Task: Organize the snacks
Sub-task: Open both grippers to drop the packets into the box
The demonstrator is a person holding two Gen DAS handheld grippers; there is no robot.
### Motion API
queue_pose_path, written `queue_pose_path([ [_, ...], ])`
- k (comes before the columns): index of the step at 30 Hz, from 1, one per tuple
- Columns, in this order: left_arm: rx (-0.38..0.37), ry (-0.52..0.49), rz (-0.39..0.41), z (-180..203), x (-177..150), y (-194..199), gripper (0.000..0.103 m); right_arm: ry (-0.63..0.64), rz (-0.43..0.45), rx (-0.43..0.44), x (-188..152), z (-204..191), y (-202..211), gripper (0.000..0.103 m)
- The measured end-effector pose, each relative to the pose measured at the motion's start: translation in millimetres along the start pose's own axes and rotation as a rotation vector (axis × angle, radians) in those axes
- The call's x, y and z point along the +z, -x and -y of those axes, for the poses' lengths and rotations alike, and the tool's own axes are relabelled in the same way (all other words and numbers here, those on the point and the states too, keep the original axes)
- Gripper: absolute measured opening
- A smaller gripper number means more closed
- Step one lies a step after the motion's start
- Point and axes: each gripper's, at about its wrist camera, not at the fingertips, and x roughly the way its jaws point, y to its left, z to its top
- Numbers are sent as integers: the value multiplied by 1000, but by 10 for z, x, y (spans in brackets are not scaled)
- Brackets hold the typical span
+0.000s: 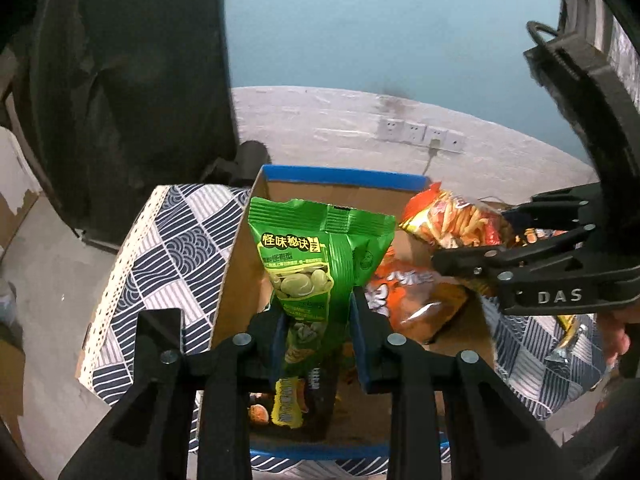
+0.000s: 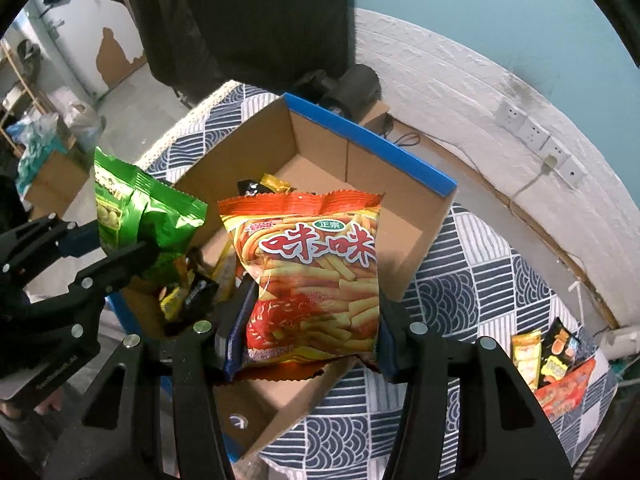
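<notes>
Green bag [image 1: 316, 264] pinched upright in left gripper [image 1: 318, 320], fingers narrow on its lower part, centre of left view, above open box [image 1: 344, 174]. Orange bag [image 2: 310, 276] between right gripper [image 2: 312, 320] fingers, pads against both side edges, lower centre of right view, over box. Loose packets [image 2: 192, 292] inside box at left. More snacks [image 2: 556, 364] on patterned cloth [image 2: 480, 288], lower right.

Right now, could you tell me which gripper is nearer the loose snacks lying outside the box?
Right. The right gripper is beside the loose snacks; the left gripper is across the box.
</notes>
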Motion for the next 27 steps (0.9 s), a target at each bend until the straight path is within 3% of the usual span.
queue_pose_path([
  [4,34,7,-11,-46,-10,-24,42,7,20,-20,20,-5,40,67],
  [8,55,0,32,-22,5,73,64,16,36,-41,23,23,109,67],
  [16,48,-58,51,165,50,134,66,8,47,-82,-76,192,217,67],
  [27,5,-153,62,702,131,196,71,-71,47,-116,-384,696,395,67],
])
